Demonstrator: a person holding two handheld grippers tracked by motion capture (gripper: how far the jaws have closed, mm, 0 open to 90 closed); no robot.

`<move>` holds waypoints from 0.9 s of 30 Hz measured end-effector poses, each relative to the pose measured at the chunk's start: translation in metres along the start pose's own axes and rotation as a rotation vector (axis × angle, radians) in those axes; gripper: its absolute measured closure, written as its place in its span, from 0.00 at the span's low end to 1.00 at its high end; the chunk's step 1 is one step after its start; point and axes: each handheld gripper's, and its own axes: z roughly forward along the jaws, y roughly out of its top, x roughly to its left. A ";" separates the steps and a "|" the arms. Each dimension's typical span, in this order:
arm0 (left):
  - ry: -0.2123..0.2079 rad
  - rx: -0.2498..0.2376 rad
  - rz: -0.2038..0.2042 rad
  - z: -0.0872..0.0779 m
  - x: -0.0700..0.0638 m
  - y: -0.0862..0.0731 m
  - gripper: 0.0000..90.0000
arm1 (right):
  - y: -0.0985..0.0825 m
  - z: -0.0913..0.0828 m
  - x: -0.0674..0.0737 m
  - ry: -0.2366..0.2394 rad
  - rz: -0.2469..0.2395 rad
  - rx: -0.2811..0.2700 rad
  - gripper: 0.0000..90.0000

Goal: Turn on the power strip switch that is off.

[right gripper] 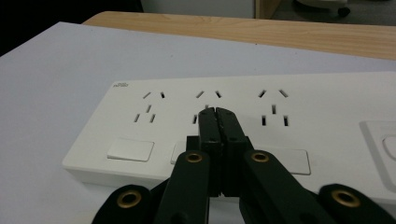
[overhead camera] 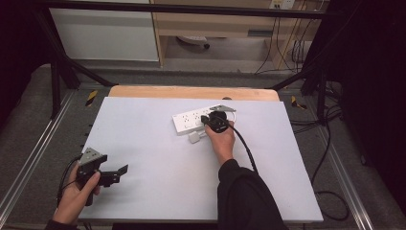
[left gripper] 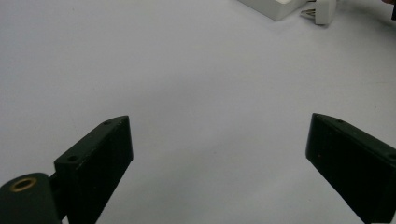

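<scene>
- A white power strip [overhead camera: 198, 119] is seen lying flat on the pale sheet [overhead camera: 158, 158] that covers the table, toward the far side of that sheet and a little right of its middle.
- The right gripper [right gripper: 215, 112] is held over the power strip from its near side, with the tips above the middle group of sockets; its jaws are pressed together with nothing between them. Whether the tips touch the strip's face cannot be told.
- Three socket groups and a row of flat white switches [right gripper: 130, 150] along the near edge are shown on the power strip in the right gripper view.
- A small white plug [overhead camera: 194, 137] is seen lying just beside the power strip's near edge.
- The left gripper [overhead camera: 119, 173] is held well apart from the power strip, near the sheet's front left corner; its jaws are spread wide over bare sheet and hold nothing.
</scene>
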 end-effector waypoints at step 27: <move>-0.001 0.000 -0.001 0.000 0.000 0.000 0.08 | 0.017 -0.024 -0.002 0.004 -0.005 -0.034 0.64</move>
